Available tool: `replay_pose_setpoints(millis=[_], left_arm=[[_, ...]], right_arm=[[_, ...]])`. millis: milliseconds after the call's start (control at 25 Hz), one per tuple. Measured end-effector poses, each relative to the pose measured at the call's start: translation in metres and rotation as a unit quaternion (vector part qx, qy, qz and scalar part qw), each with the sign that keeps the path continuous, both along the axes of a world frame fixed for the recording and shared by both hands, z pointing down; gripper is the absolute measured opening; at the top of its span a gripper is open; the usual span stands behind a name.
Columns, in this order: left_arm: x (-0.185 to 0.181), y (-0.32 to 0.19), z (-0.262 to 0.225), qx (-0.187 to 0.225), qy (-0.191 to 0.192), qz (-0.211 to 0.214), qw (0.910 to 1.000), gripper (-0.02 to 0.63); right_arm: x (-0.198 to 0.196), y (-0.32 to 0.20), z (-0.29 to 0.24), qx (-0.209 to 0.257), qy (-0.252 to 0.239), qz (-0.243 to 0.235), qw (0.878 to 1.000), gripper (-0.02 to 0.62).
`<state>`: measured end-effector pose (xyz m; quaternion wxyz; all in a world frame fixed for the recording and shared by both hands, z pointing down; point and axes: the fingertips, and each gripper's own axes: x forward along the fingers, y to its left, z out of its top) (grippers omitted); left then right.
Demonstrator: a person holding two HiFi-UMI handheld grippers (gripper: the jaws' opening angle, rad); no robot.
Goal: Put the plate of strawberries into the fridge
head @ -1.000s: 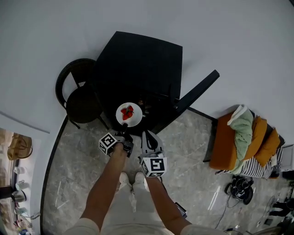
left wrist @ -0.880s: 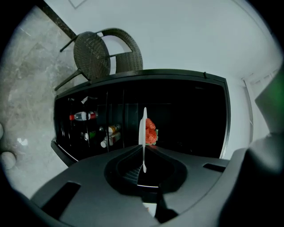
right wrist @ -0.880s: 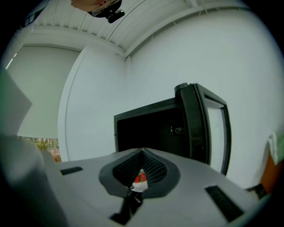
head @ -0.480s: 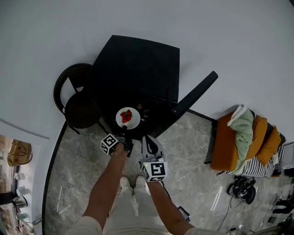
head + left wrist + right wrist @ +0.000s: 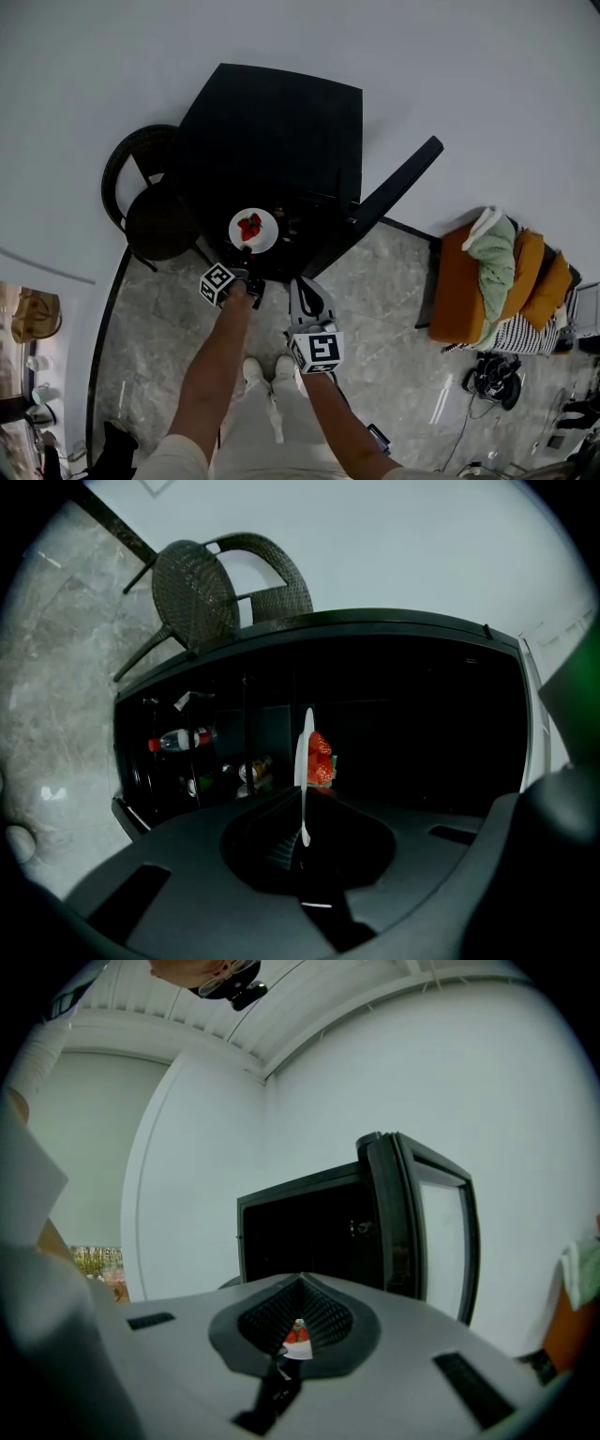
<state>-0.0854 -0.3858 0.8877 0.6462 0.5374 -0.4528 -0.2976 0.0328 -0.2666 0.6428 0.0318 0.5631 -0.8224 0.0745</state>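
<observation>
A small white plate [image 5: 253, 230] with red strawberries [image 5: 249, 226] hangs in front of the open black fridge [image 5: 272, 131], at the mouth of its dark inside. My left gripper [image 5: 249, 259] is shut on the plate's near rim. In the left gripper view the plate [image 5: 305, 752] shows edge-on between the jaws of my left gripper [image 5: 305, 803], with the strawberries [image 5: 321, 759] on its right side. My right gripper [image 5: 298, 284] hangs to the right of the left one, shut and holding nothing. In its own view my right gripper [image 5: 300, 1283] points at the fridge [image 5: 309, 1232].
The fridge door [image 5: 375, 211] swings out to the right. Inside on the left are a bottle [image 5: 178, 740] and some cans. A dark wicker chair [image 5: 155, 211] stands left of the fridge. An orange seat piled with clothes [image 5: 497, 281] and shoes [image 5: 492, 375] lie far right.
My left gripper has sunk a little and carried the plate closer to the fridge opening. The right gripper has stayed where it was.
</observation>
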Motion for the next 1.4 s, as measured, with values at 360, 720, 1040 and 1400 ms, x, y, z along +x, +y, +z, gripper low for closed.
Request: replay_pose_setpoints(millis=[360,720,1040,1400], left_arm=[[0.003,-0.015,0.006,-0.015,0.006,-0.017,0.9997,0.012],[0.004,-0.029,0.01,-0.022,0.007,-0.03,0.9993,0.012],[0.005,-0.035,0.011,-0.037,0.005,-0.028,0.9989,0.012],[0.009,-0.044,0.012,-0.046,0.018,-0.042,0.9979,0.012]], right_arm=[[0.007,0.002,0.004,-0.004,0.003,0.003,1.0,0.003],[0.014,-0.003,0.004,-0.004,0.004,0.009,1.0,0.003],[0.014,-0.006,0.007,-0.004,0.007,0.009,1.0,0.003],[0.011,0.0,0.012,-0.011,0.008,0.004,1.0,0.003]])
